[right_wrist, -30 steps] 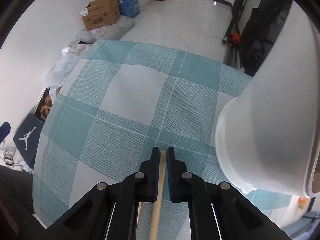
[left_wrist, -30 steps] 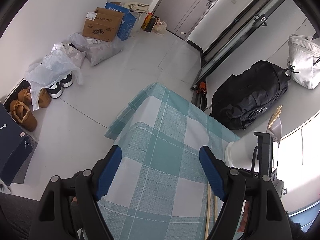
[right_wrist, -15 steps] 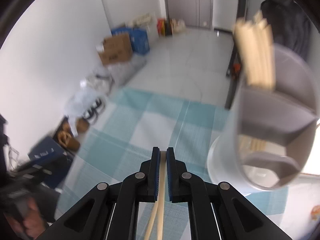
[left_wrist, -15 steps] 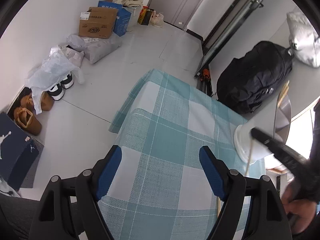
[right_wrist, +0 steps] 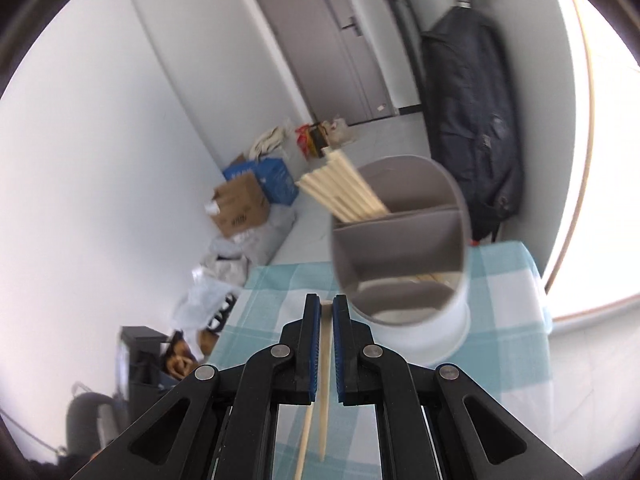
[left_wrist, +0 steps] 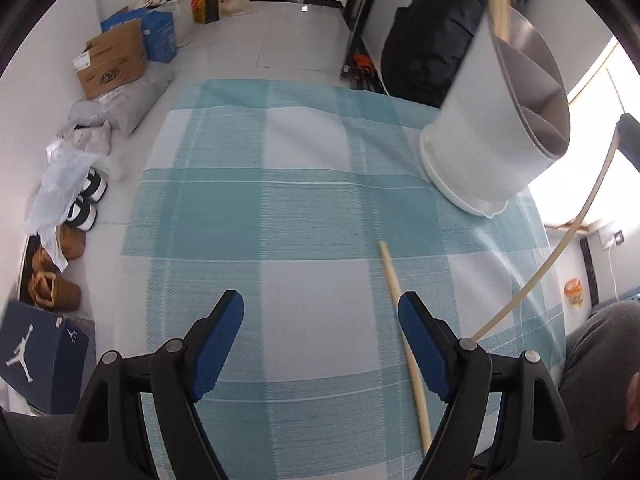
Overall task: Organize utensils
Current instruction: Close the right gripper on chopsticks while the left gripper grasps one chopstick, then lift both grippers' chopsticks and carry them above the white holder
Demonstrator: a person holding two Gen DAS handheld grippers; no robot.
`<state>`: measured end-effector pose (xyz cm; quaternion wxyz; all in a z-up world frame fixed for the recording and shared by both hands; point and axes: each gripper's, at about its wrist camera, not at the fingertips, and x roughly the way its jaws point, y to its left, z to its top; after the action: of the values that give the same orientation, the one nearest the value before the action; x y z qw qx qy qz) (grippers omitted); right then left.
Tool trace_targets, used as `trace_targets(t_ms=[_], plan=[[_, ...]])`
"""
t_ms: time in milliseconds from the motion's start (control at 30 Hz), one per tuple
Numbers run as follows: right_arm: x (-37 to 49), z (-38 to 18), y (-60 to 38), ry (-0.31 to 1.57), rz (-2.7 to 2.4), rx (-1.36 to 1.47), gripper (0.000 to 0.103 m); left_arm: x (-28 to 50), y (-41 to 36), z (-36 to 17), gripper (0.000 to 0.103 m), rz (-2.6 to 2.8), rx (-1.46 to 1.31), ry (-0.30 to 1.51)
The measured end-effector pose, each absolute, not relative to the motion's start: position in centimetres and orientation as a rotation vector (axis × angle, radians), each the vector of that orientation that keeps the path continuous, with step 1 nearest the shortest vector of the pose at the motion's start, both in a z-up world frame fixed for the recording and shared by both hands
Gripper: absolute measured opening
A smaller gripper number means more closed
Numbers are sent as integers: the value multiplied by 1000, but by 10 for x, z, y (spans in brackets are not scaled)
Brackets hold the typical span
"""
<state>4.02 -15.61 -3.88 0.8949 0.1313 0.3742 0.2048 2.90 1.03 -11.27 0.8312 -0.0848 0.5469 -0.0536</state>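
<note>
A white utensil holder [left_wrist: 494,120] [right_wrist: 404,264] with grey dividers stands at the far right of the teal checked tablecloth [left_wrist: 280,208]. Several wooden chopsticks [right_wrist: 340,192] lean out of its back compartment. My right gripper [right_wrist: 326,308] is shut on one chopstick [right_wrist: 325,376], held in the air just in front of the holder's rim; this chopstick also shows at the right of the left wrist view [left_wrist: 568,248]. My left gripper [left_wrist: 320,320] is open and empty, low over the cloth. Another chopstick [left_wrist: 400,316] lies on the cloth beside its right finger [left_wrist: 420,340].
The floor holds cardboard boxes [left_wrist: 112,60], plastic bags [left_wrist: 68,176], shoes [left_wrist: 52,280] and a dark shoebox [left_wrist: 32,356] left of the table. A black bag [left_wrist: 428,36] stands behind the holder. The table's edges fall off at left and far side.
My right gripper has lifted the chopstick off the cloth and raised it to the holder's rim. My left gripper has swung right and forward over the cloth, bringing the lying chopstick into view.
</note>
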Motion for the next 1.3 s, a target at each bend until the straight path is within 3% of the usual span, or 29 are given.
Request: trace_targets(t_ms=[333, 633, 833, 1133, 1300], plan=[[22, -40, -215, 731, 425, 390, 5, 53, -19, -127, 75, -122, -97, 1311], [16, -45, -240, 722, 422, 446, 5, 62, -39, -127, 40, -96, 31, 1403], [14, -45, -245, 720, 440, 475, 5, 66, -38, -128, 4, -41, -35, 1397], [12, -47, -245, 724, 441, 465, 5, 64, -20, -122, 1, -15, -156, 1307], [7, -43, -241, 700, 429, 424, 5, 47, -10, -92, 1, -14, -199, 1137]])
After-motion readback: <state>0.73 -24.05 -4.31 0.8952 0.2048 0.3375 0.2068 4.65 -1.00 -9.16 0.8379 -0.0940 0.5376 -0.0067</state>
